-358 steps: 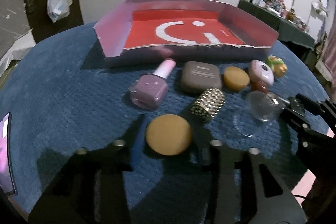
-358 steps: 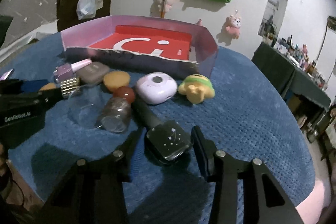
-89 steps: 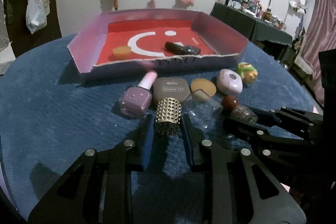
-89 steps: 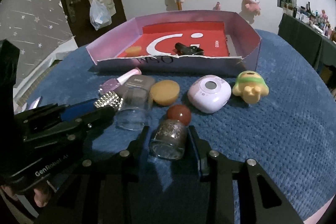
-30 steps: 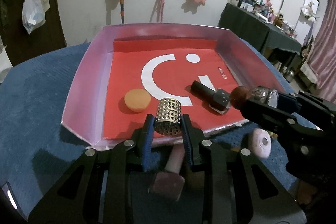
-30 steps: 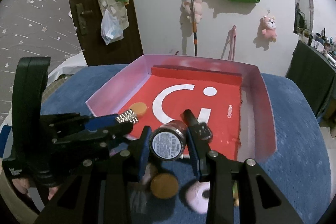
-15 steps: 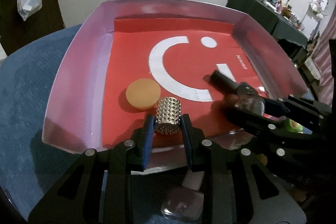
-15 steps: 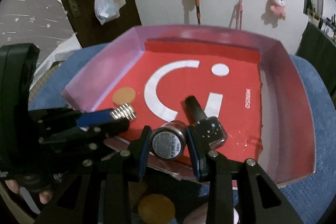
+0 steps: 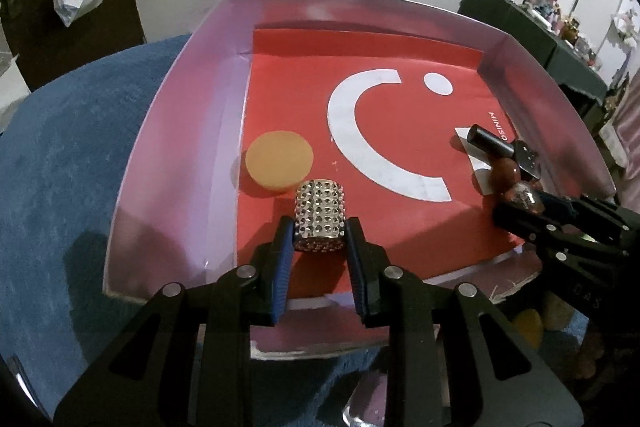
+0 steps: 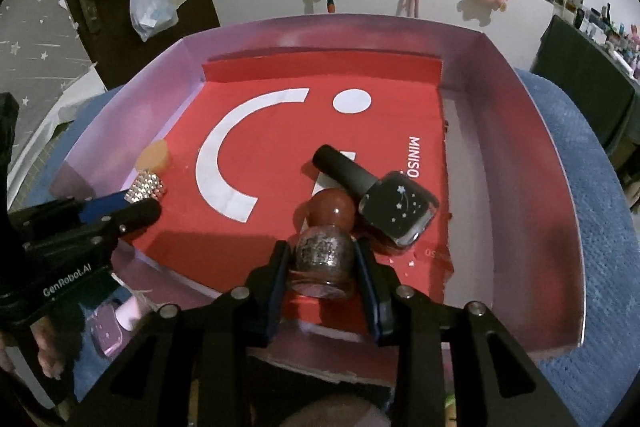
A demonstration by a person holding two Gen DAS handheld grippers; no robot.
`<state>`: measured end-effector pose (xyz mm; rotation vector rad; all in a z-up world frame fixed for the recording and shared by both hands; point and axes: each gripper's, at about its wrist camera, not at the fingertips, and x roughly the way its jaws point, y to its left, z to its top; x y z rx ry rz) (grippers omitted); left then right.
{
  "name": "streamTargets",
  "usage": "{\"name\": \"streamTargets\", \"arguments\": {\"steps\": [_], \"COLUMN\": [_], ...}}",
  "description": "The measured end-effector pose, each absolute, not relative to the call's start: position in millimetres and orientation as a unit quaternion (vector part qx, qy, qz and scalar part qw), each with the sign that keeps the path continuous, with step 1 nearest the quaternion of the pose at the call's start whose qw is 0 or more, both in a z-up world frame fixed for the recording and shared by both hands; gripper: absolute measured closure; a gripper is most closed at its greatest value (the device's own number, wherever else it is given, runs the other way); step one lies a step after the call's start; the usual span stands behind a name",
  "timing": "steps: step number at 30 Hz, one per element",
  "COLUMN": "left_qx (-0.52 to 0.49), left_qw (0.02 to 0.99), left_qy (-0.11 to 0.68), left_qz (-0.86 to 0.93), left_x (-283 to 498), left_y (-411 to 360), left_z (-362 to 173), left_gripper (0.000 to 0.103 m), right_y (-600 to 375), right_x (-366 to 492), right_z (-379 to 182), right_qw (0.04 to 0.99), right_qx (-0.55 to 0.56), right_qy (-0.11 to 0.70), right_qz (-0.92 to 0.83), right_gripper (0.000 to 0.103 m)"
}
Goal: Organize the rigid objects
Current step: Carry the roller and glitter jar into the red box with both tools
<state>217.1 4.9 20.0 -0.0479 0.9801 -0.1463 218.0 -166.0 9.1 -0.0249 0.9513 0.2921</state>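
Count: one tray (image 9: 176, 131), two grippers, four items over its red floor.
Left gripper (image 9: 320, 243): jaws clenched on a studded cylinder (image 9: 319, 214), low at the tray's near left.
Right gripper (image 10: 322, 261): jaws clenched on a glitter bottle (image 10: 322, 259) with a round red cap, near right.
Tray contents: orange disc (image 9: 279, 159) beside the cylinder; black bottle (image 10: 394, 205) lying beside the glitter bottle.
Right view only: pink bottle (image 10: 116, 323) outside the tray, on blue cloth (image 10: 592, 187).

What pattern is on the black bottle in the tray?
White stars on the black bottle; right wrist view.
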Motion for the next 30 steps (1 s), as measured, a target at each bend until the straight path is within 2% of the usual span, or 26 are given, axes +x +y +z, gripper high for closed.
{"name": "streamTargets", "arguments": {"steps": [18,30], "left_qx": [-0.026,-0.030], "left_qw": [0.884,0.882], "left_qy": [0.463,0.466], "left_qz": [-0.060,-0.061], "left_x": [177,207], "left_y": [20,18], "left_z": [22,30], "left_gripper": [0.079,0.079], "right_y": [-175,-182], "right_x": [190,199], "right_z": [9,18], "right_qw": [0.871,0.876], "right_qx": [-0.006,0.016], "right_qy": [0.468,0.460], "right_qz": [0.151,0.144], "right_gripper": [0.069,0.070]}}
